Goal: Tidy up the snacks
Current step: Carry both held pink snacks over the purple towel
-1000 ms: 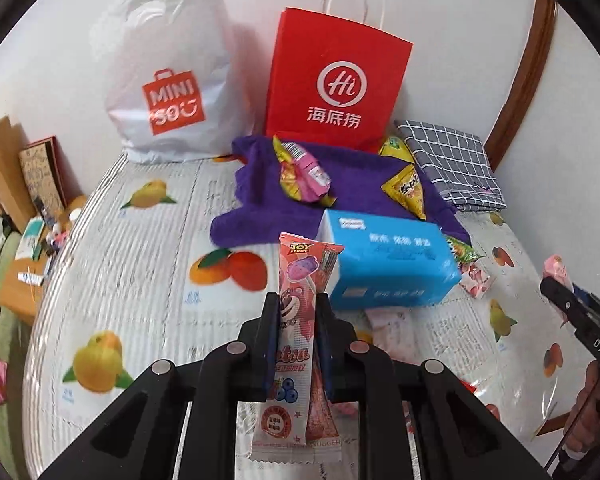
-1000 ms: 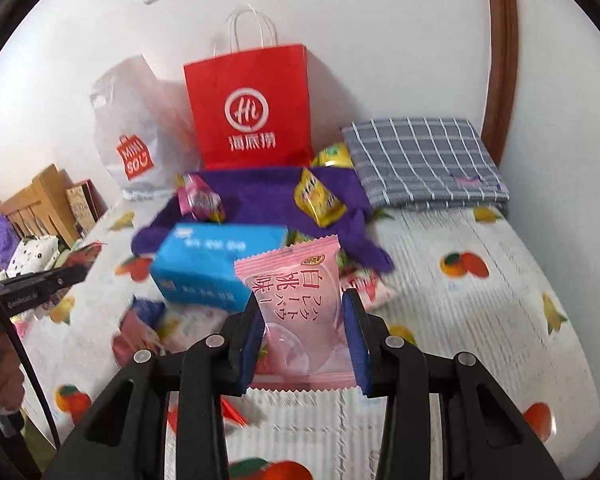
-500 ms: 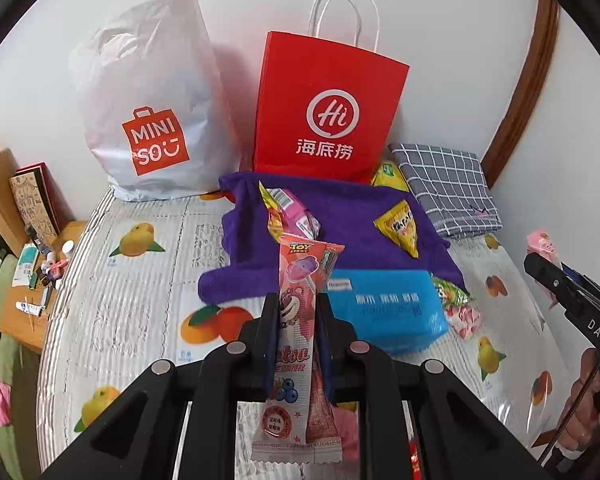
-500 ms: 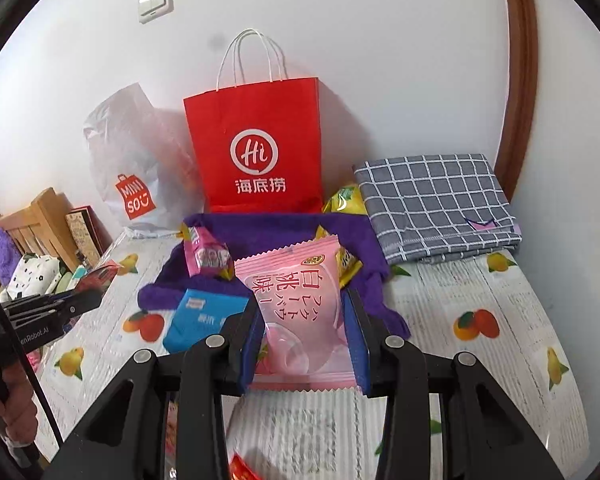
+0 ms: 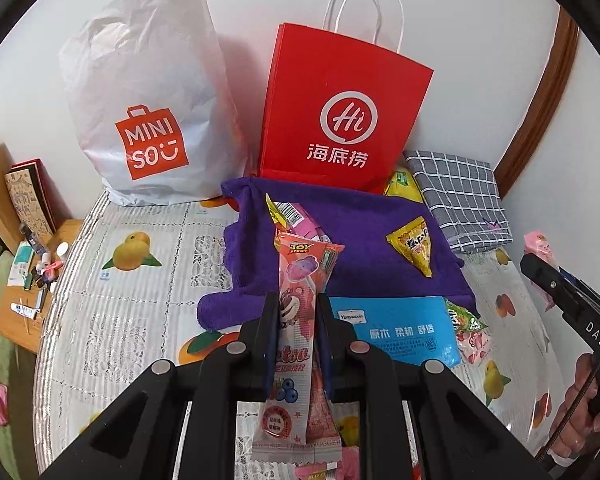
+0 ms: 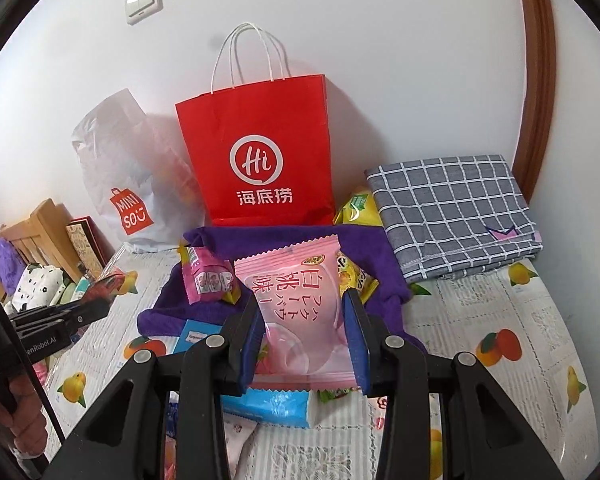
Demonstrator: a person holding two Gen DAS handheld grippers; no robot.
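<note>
My left gripper (image 5: 298,312) is shut on a long pink Toy Story snack packet (image 5: 296,320), held upright above the bed. My right gripper (image 6: 304,320) is shut on a flat pink peach snack packet (image 6: 296,300). A purple towel (image 5: 364,236) lies on the bed below the red paper bag (image 5: 340,108), with a yellow triangular snack (image 5: 414,244) and a pink and yellow packet (image 6: 206,278) on it. A blue tissue pack (image 5: 396,328) lies in front of the towel. The right gripper shows at the right edge of the left wrist view (image 5: 560,284).
A white Miniso plastic bag (image 5: 148,96) stands left of the red bag against the wall. A folded grey checked cloth (image 6: 456,208) lies at the back right, a yellow-green packet (image 6: 356,208) beside it. Small sweets (image 5: 470,332) lie right of the tissue pack. A cluttered side table (image 5: 28,280) stands left of the bed.
Both grippers have risen and moved toward the bags at the wall, each still holding its packet. The bags now look larger and closer.
</note>
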